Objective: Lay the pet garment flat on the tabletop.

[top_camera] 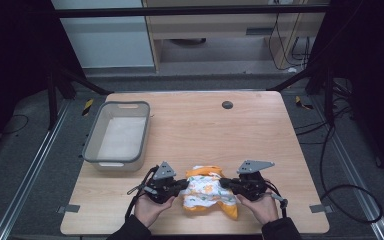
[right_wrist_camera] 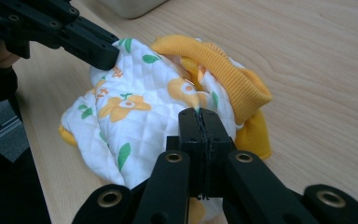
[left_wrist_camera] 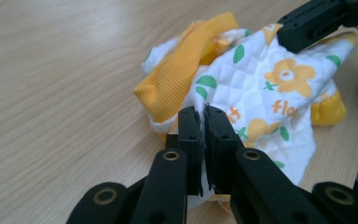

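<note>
Hands at near edge: my left gripper [top_camera: 180,185] pinched shut on left side of crumpled flowered garment [top_camera: 206,192]; right gripper [top_camera: 227,183] clamped shut on its right side. Garment lay on table [top_camera: 260,130], near front. Judged best: lift both evenly, draw apart slowly, keep fabric taut. Grey tub [top_camera: 119,134] stood left, well apart. Dark room, cables on floor.

Far and right parts of the tabletop [top_camera: 260,130] are left open for passage. The left side is blocked by a grey bin [top_camera: 116,136]. The near centre is occupied by the crumpled cloth [top_camera: 206,192], flanked closely by both tongs.
</note>
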Demonstrator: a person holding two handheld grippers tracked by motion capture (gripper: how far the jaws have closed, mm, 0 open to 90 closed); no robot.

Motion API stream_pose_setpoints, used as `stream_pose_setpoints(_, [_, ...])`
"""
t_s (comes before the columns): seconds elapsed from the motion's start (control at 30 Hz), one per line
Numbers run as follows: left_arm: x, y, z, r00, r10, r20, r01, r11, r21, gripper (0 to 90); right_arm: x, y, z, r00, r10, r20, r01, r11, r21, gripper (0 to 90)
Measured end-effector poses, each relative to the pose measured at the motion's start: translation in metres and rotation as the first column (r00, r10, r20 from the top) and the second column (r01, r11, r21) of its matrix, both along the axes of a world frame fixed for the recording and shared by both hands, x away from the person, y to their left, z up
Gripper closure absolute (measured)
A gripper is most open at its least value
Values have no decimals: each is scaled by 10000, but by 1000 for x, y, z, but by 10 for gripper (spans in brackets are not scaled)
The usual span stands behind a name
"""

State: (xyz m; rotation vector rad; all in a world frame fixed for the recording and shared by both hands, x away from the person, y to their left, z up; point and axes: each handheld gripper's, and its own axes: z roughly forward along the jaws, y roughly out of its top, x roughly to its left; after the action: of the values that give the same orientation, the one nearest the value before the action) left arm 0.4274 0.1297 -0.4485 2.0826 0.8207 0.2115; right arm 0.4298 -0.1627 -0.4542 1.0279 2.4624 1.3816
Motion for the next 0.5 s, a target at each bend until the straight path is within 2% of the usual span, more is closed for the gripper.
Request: stream_pose_setpoints(0.5, [-7,4,19,9963,425,742,-393,9983,-432,861,-2,2,15,9968,-348,717,308,9980,552,896])
